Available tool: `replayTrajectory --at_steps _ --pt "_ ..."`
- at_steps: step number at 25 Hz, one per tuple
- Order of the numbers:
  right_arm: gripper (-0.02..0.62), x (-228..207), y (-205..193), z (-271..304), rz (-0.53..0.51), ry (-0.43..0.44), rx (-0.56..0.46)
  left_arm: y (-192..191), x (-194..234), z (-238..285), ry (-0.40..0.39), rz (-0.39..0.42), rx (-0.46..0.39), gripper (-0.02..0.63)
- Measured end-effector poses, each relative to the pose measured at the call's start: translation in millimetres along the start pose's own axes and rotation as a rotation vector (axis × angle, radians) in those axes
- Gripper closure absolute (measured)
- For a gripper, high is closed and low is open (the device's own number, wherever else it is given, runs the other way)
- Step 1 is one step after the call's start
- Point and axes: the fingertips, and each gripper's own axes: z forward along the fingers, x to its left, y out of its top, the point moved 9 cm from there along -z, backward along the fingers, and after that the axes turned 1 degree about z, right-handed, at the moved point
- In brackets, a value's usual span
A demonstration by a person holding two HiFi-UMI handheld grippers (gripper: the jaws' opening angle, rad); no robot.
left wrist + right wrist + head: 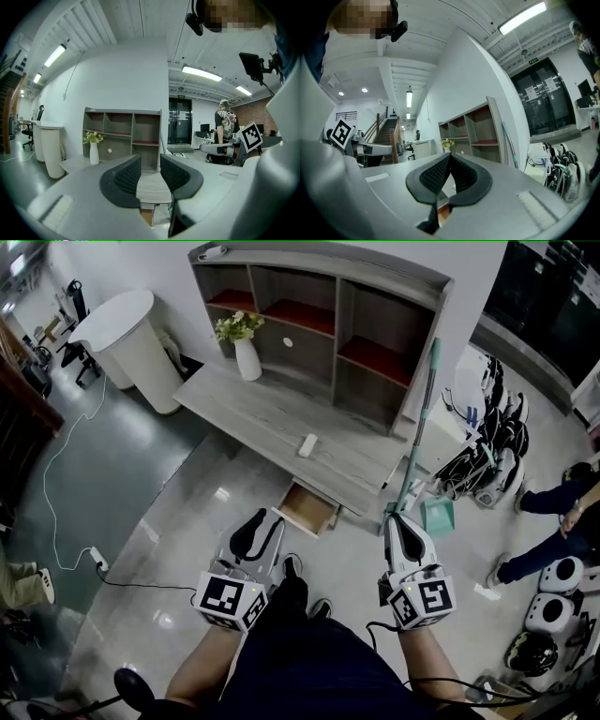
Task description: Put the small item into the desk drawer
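Observation:
A small white item (307, 444) lies on the grey desk top (262, 413), near its front edge. Just below it the wooden desk drawer (307, 507) stands pulled out; I see nothing inside it. My left gripper (265, 519) hovers in front of the drawer, open and empty; in the left gripper view (150, 171) the desk top (152, 187) shows between its jaws and the drawer (146, 216) below. My right gripper (401, 519) is off to the drawer's right, its tips touching, shut on nothing (450, 158).
A shelf unit (319, 315) and a white vase with flowers (246, 352) stand at the desk's back. A teal broom and dustpan (433, 514) lean at the desk's right end. Helmets (492, 451) and a person's legs (553, 531) lie right; a white round counter (131, 343) stands left.

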Motion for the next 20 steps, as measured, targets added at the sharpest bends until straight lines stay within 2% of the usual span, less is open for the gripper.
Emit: replayTrajectory --at_steps 9,20 --pt "0.589 -20.9 1.5 24.8 -0.008 -0.064 0.021 -1.9 16.4 51.4 -0.057 -0.023 0.007 0.476" --pt "0.589 -21.9 10.2 104.8 -0.027 -0.109 0.053 -0.6 79.7 123.6 -0.124 -0.025 0.031 0.476"
